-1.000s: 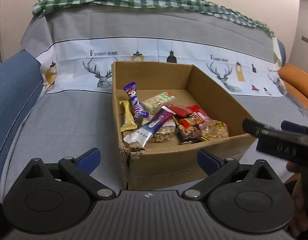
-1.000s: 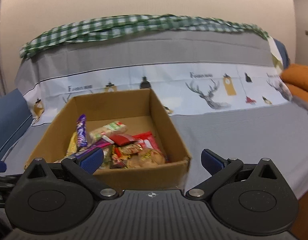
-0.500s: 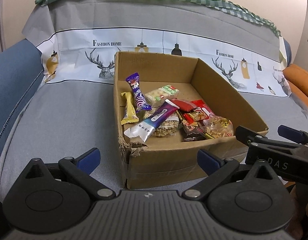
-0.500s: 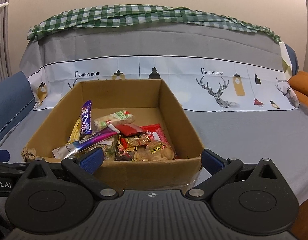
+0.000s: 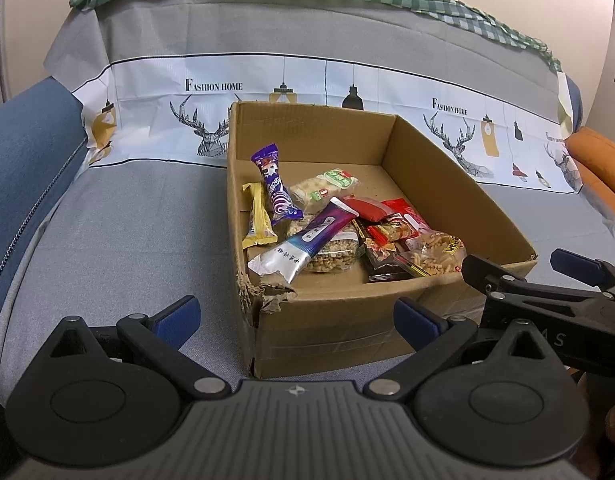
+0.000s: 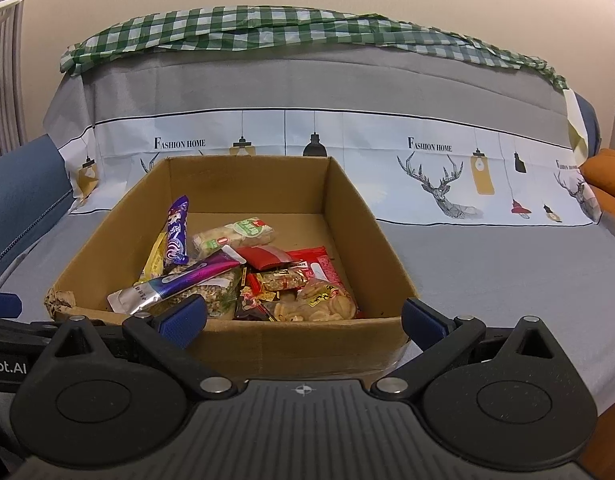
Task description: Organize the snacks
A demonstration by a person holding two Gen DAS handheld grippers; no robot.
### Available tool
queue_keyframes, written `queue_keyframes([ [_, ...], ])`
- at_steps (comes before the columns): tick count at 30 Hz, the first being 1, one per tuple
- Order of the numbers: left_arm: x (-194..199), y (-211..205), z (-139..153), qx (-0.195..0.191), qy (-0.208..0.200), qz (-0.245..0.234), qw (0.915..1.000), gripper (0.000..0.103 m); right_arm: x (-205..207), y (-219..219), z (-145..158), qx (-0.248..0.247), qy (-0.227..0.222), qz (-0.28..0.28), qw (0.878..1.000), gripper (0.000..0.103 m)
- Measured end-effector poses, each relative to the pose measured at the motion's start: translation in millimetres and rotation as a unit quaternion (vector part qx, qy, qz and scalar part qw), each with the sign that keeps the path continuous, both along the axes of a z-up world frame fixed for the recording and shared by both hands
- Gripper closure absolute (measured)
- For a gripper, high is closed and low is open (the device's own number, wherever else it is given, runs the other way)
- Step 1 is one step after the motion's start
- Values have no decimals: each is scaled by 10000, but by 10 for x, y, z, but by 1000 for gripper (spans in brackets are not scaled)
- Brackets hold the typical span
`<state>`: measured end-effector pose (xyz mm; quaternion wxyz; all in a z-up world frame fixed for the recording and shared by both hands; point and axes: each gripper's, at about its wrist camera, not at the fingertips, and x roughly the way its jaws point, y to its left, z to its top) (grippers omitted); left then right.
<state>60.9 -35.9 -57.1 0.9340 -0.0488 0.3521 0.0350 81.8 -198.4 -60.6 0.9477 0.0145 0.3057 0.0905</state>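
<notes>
An open cardboard box [image 5: 419, 168] stands on the grey sofa cover; it also shows in the right wrist view [image 6: 247, 184]. Several wrapped snacks lie in it: a purple bar [image 5: 276, 190], a yellow bar [image 5: 258, 222], a purple-silver pack [image 5: 307, 240], a green-labelled pack [image 5: 325, 188], red packs [image 5: 391, 216] and a clear bag of crackers [image 6: 327, 300]. My left gripper [image 5: 295, 316] is open and empty, just in front of the box's torn near corner. My right gripper [image 6: 303, 316] is open and empty at the box's near wall; it shows in the left wrist view [image 5: 523, 268].
The sofa back wears a deer-print cover [image 6: 439, 184] with a green checked cloth [image 6: 291, 28] on top. A blue cushion [image 5: 23, 152] lies at the left, an orange cushion [image 5: 603, 160] at the right. Grey seat [image 5: 127, 232] flanks the box.
Both grippers have drawn closer to the box and tilted down, so it looms larger. The right gripper has sunk lower in the left wrist view. Both stay open; the snacks have not moved.
</notes>
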Motion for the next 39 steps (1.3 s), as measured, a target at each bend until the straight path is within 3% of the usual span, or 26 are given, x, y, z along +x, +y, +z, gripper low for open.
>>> queue_keyframes([
  [39, 101, 33, -27, -158, -16, -2, 9999, 0, 88, 67, -22, 46, 48, -95, 9999, 1],
])
